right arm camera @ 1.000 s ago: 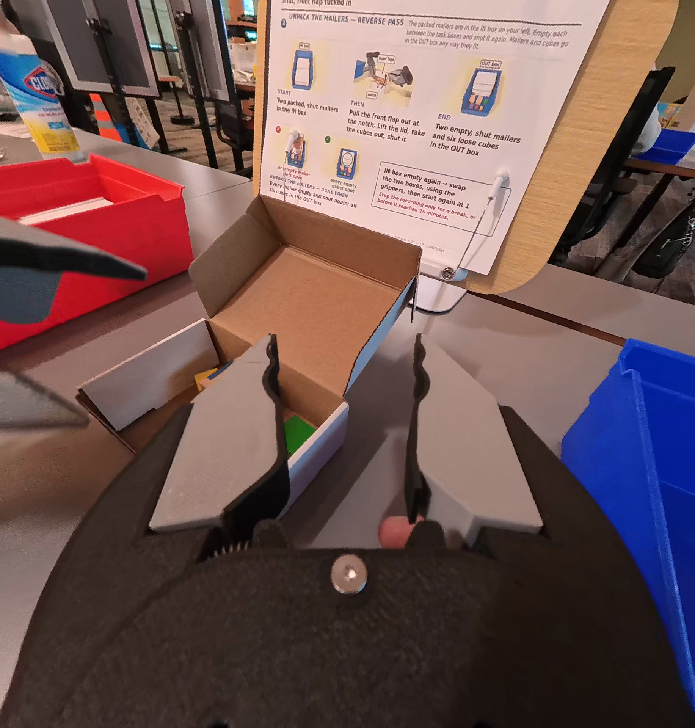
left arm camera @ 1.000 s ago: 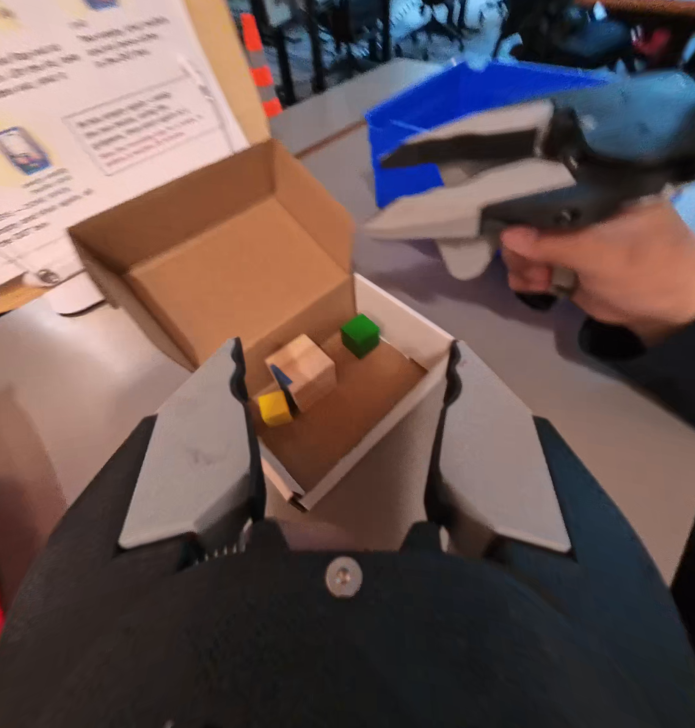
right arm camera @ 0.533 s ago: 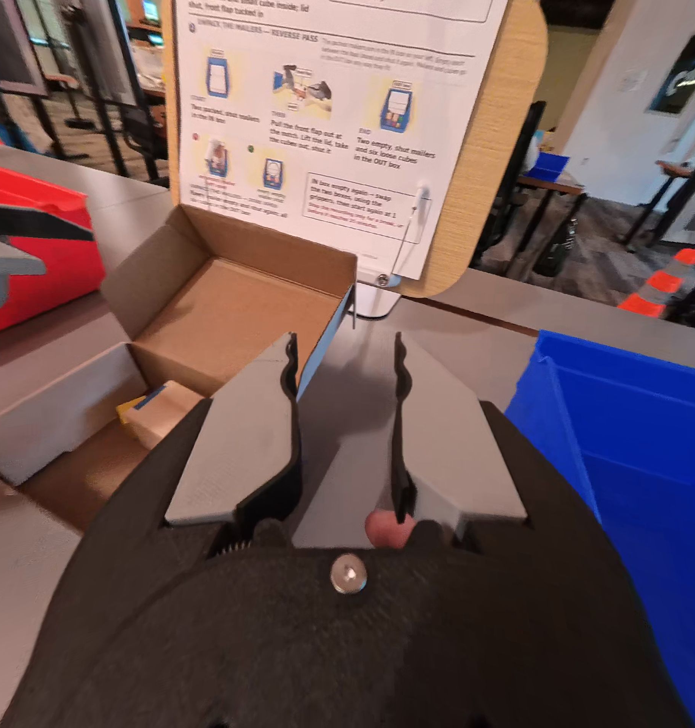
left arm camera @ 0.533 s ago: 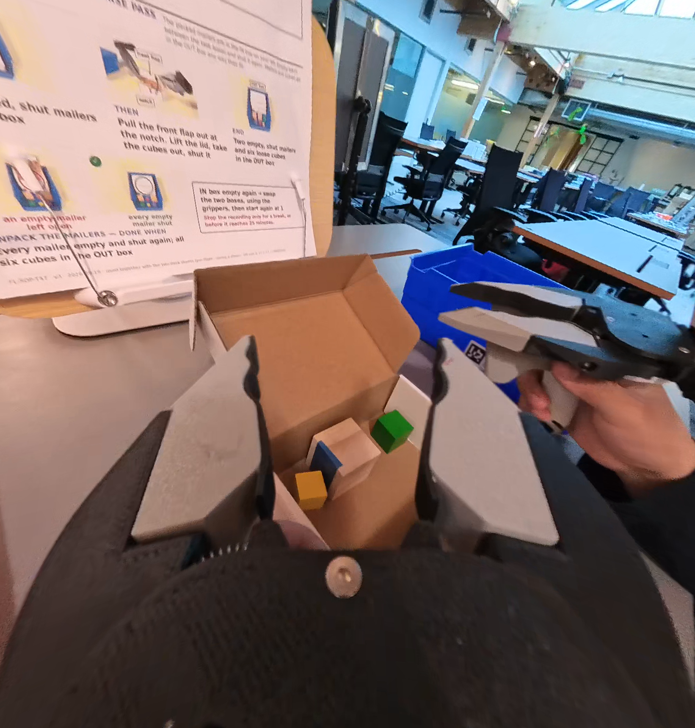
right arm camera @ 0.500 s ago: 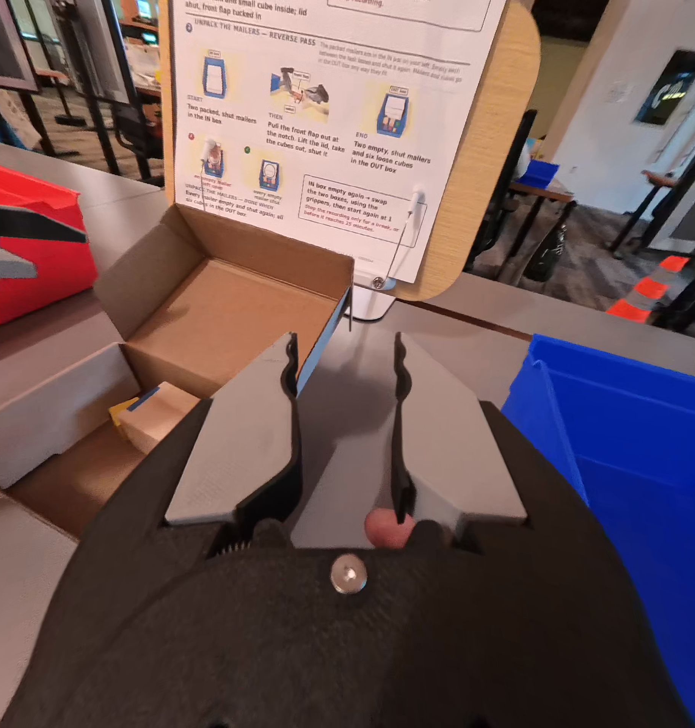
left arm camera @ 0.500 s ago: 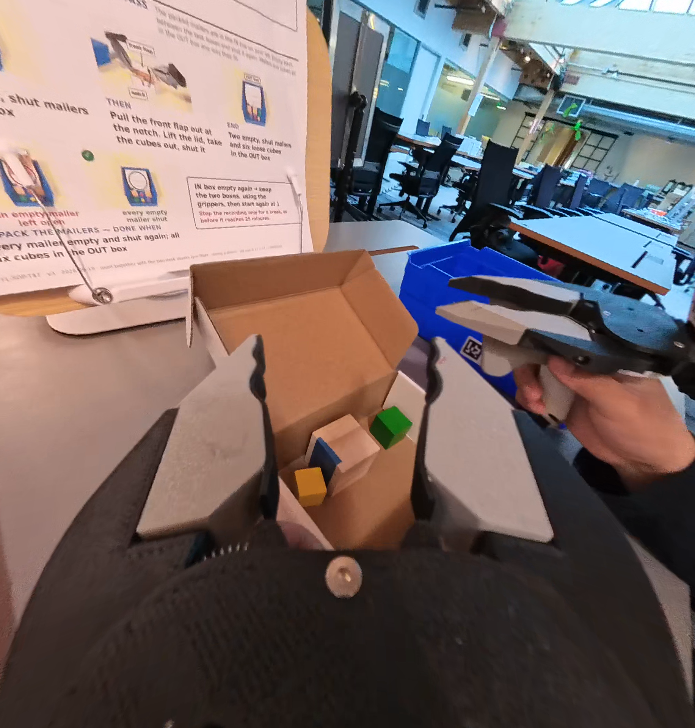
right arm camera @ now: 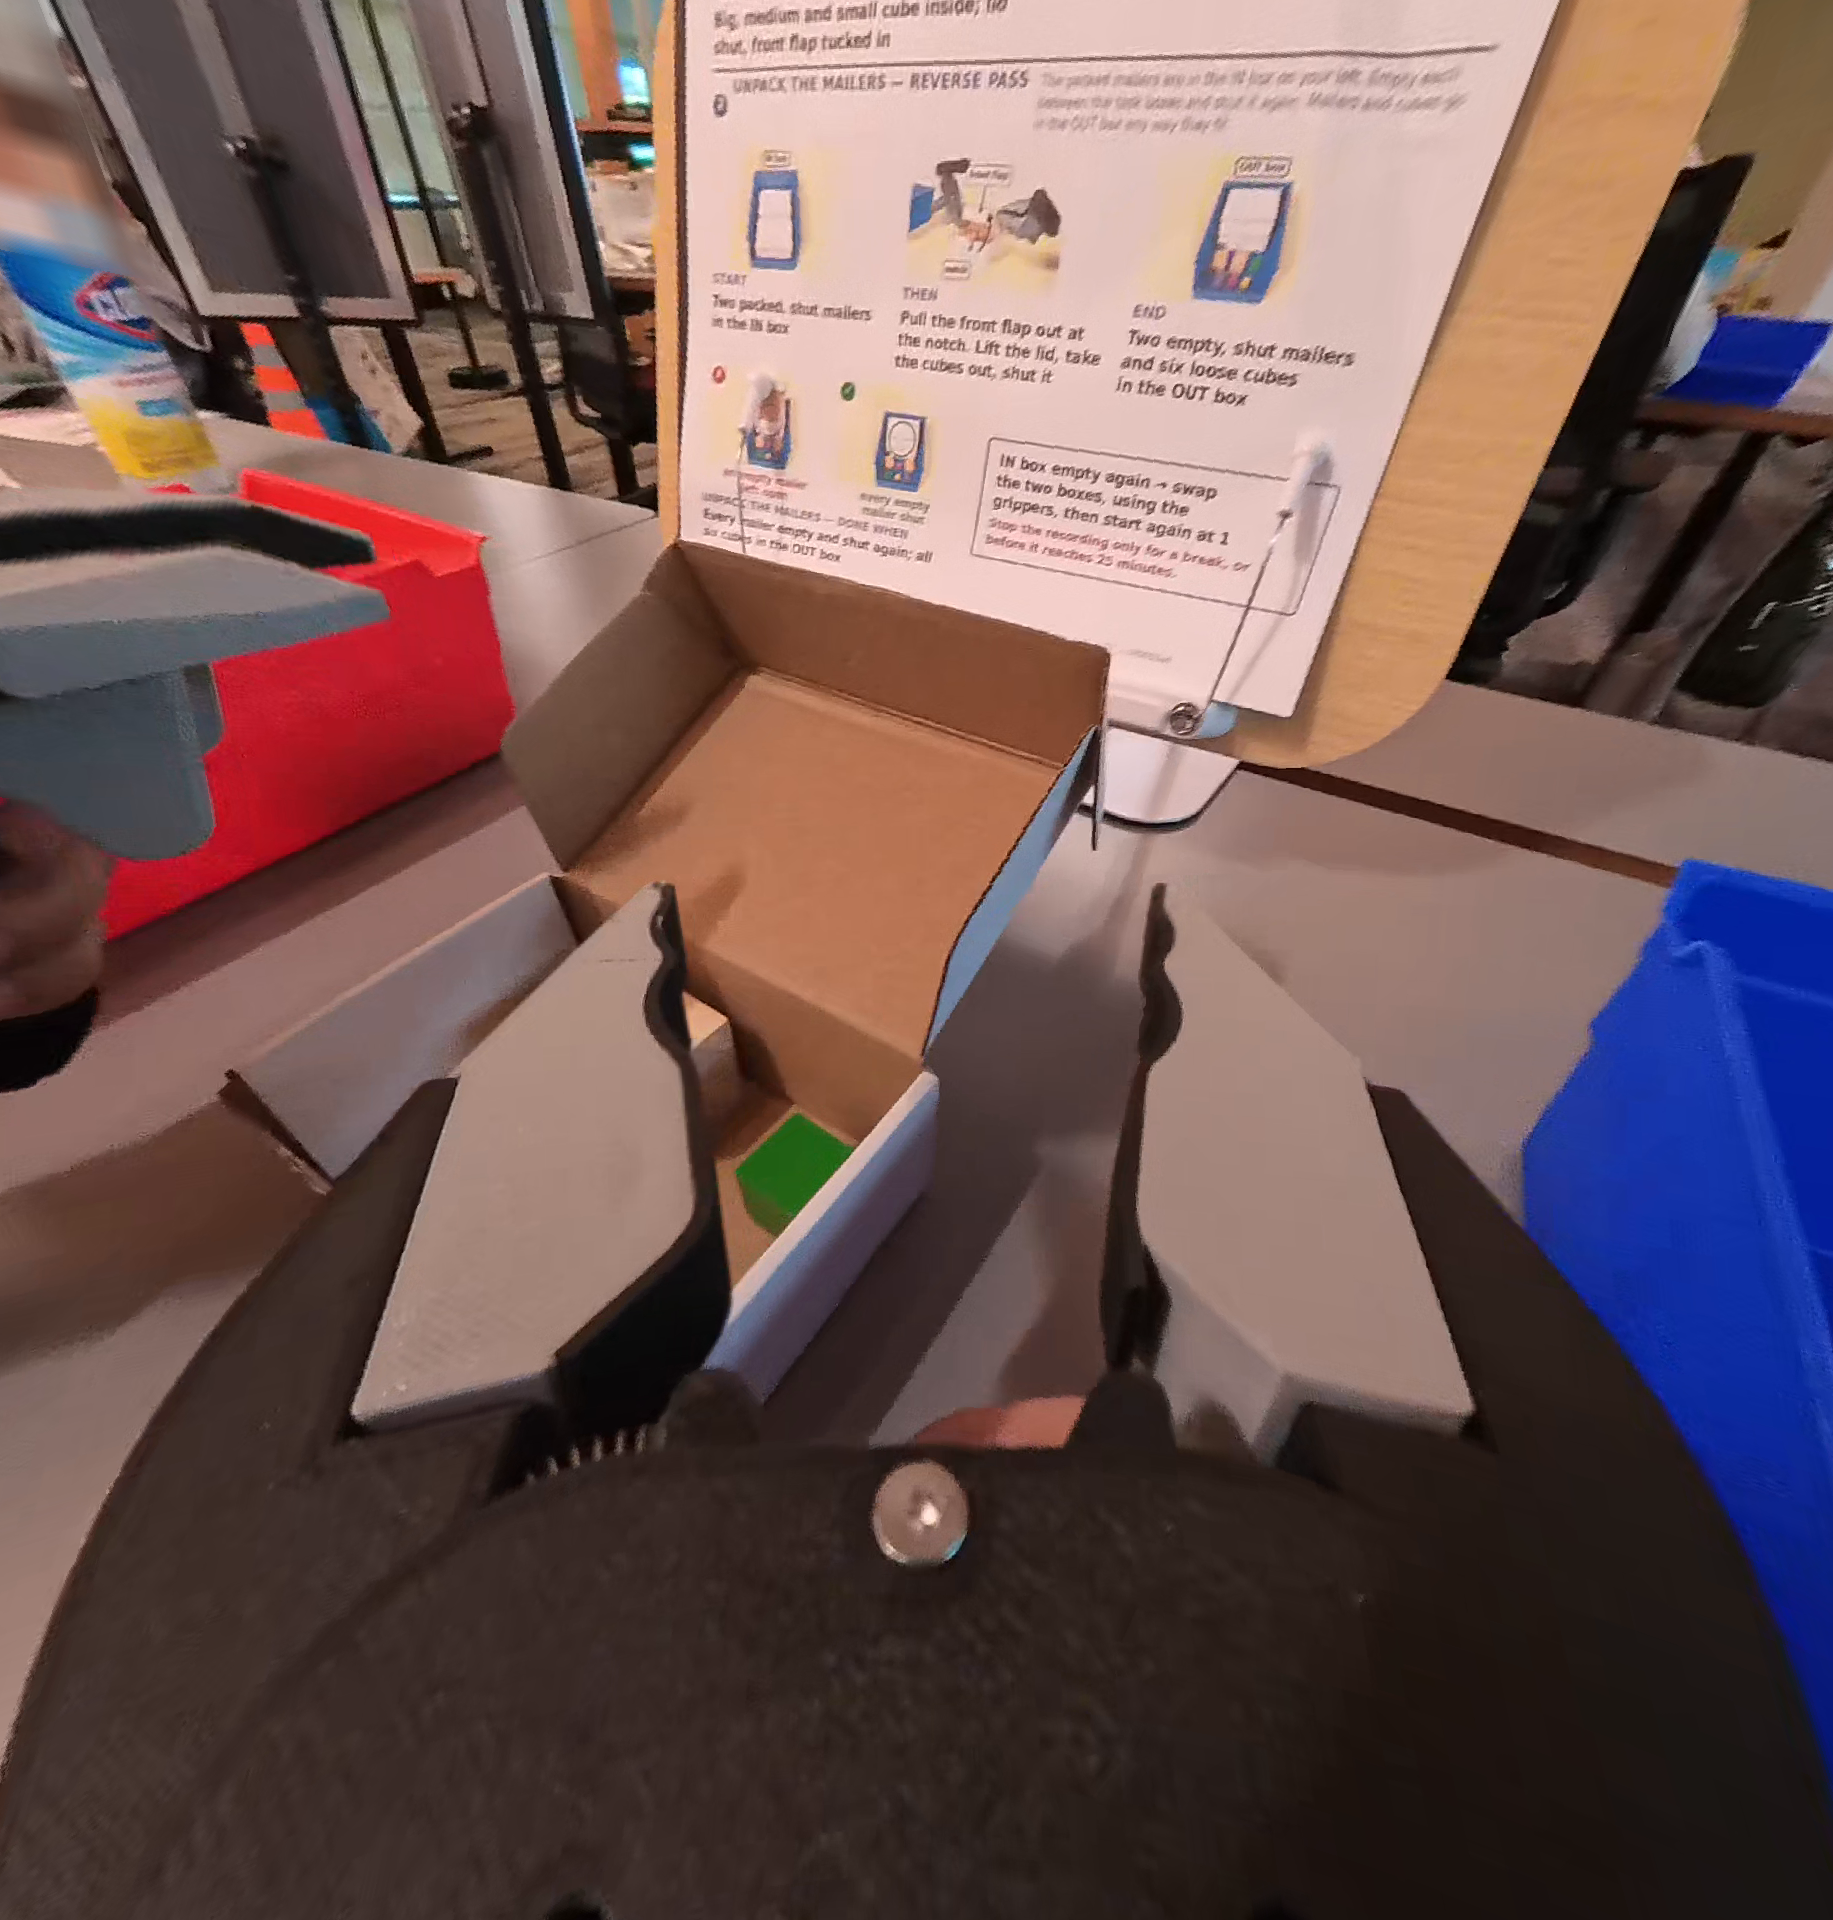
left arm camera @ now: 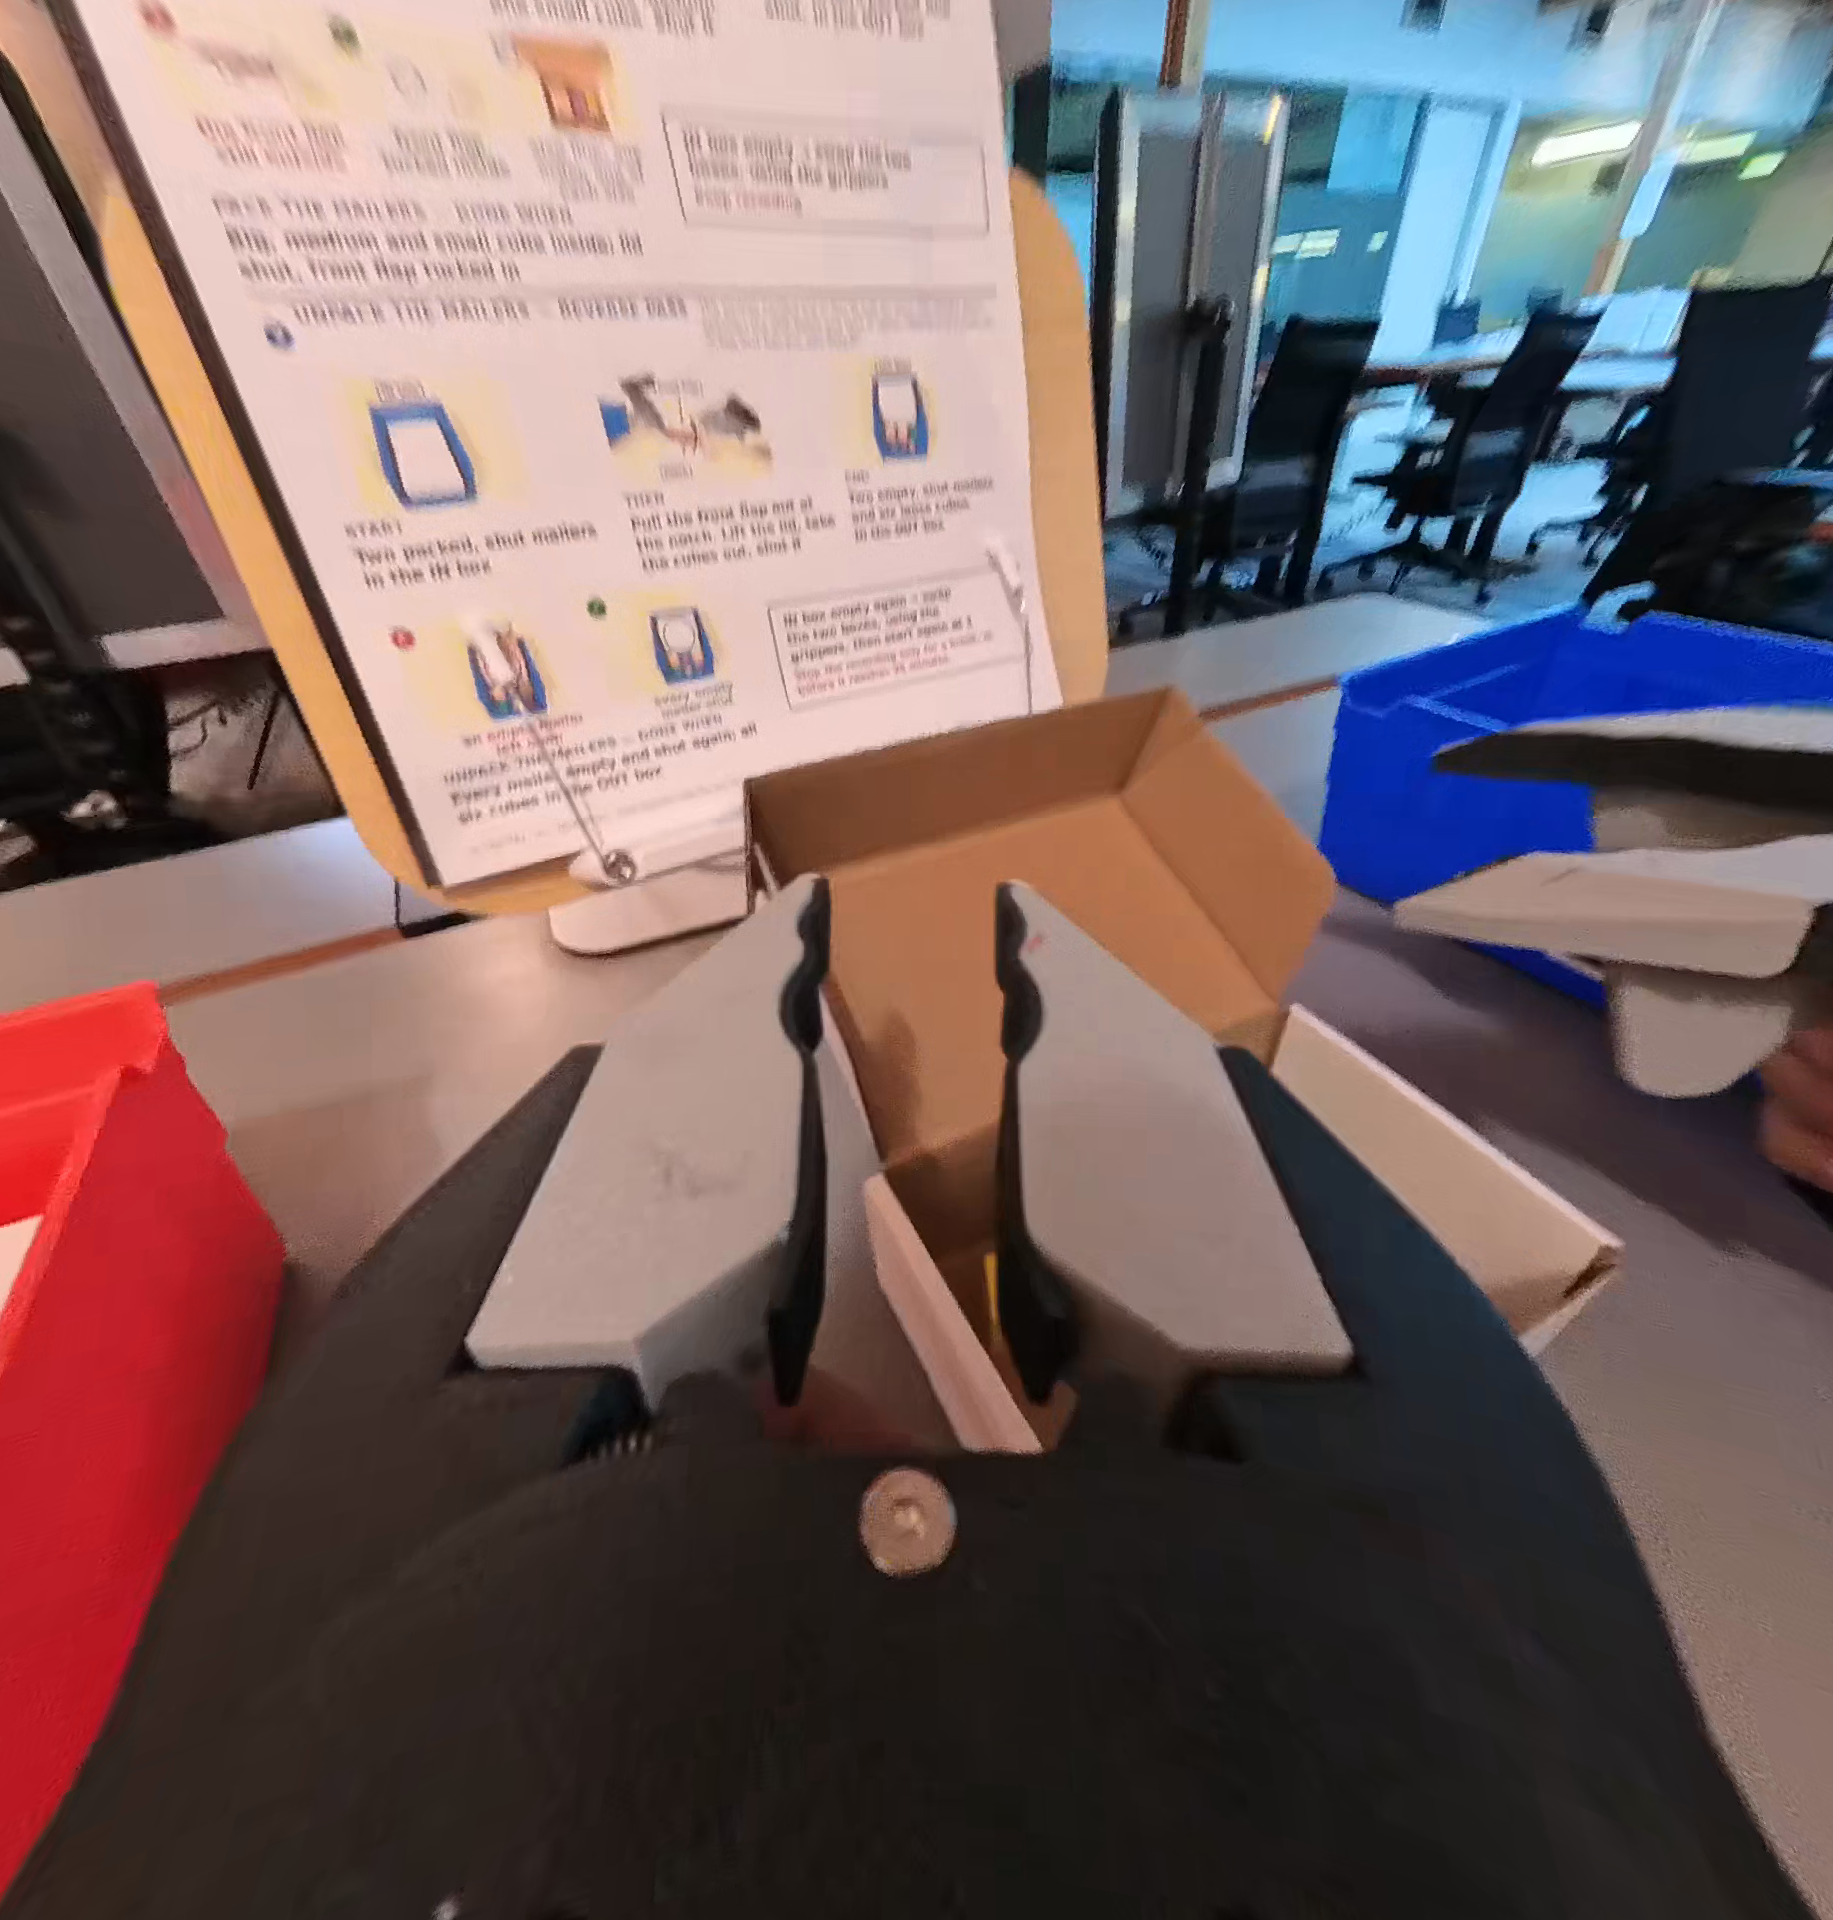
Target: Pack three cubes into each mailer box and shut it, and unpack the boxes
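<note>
The open mailer box (left arm camera: 1057,831) stands on the grey table with its brown lid up. My left gripper (left arm camera: 909,904) is open with a narrow gap, and the box's white left wall (left arm camera: 933,1314) lies between its fingers without being pinched. A sliver of a yellow cube (left arm camera: 989,1273) shows inside. My right gripper (right arm camera: 909,899) is open wide, straddles the box's (right arm camera: 839,790) right wall (right arm camera: 855,1210) and holds nothing. A green cube (right arm camera: 792,1169) lies inside, and a wooden cube (right arm camera: 711,1049) is partly hidden by my left finger. Each gripper shows side-on in the other's view.
A red bin (left arm camera: 70,1195) sits left of the box (right arm camera: 361,675). A blue bin (left arm camera: 1463,748) sits to the right (right arm camera: 1722,1247). An instruction board (right arm camera: 1047,312) on a white stand rises just behind the box. A wipes canister (right arm camera: 122,343) stands at the far left. From the right gripper's tips to the wooden cube (right arm camera: 711,1049) is close to 10 cm.
My left gripper swung left and dropped over the box's left wall, and its jaws narrowed. My right gripper opened wider and moved over the right wall, so the green cube shows.
</note>
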A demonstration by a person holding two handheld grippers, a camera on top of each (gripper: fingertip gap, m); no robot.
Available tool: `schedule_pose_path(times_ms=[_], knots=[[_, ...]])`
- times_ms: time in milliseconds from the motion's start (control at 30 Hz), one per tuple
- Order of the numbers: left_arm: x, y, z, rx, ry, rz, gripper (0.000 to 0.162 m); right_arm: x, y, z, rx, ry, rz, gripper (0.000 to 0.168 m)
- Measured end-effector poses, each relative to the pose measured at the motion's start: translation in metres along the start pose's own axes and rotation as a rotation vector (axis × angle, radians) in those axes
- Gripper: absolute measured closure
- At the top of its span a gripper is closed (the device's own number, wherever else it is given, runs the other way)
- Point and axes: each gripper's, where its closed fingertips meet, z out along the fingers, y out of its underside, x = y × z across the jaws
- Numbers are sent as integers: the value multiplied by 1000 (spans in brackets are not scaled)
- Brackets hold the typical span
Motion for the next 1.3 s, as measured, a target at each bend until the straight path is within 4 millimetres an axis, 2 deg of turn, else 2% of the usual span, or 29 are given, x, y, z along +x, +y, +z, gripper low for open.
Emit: schedule_pose_path(times_ms=[67, 100, 167, 267, 467, 567, 867, 1033, 1133, 1300], knots=[[5, -8, -5, 56, 44, -42, 132, -2, 1, 1, -8, -15, 15, 83], [4, -7, -4, 54, 49, -75, 126, -2, 2, 1, -11, -18, 18, 83], [4, 2, -1, -4, 77, -113, 96, -3, 3, 1, -14, -22, 19, 83], [8, 12, 2, -51, 102, -124, 86, -6, 3, 1, -14, -33, 17, 85], [20, 27, 6, -110, 127, 10, 89, -16, 2, 0, -9, -75, 4, 86], [18, 31, 6, -126, 104, 33, 87, -17, 3, 0, -13, -79, 0, 88], [15, 43, 8, -196, 118, -12, 89, -26, 3, 0, -11, -113, -79, 98], [11, 44, 8, -195, 111, -18, 90, -40, 2, -2, -13, -218, -106, 108], [11, 45, 9, -199, 115, -24, 91, -51, 8, -2, -86, -288, -130, 108], [11, 51, 10, -219, 112, -13, 92, -81, 28, 2, -318, -414, -271, 110]])
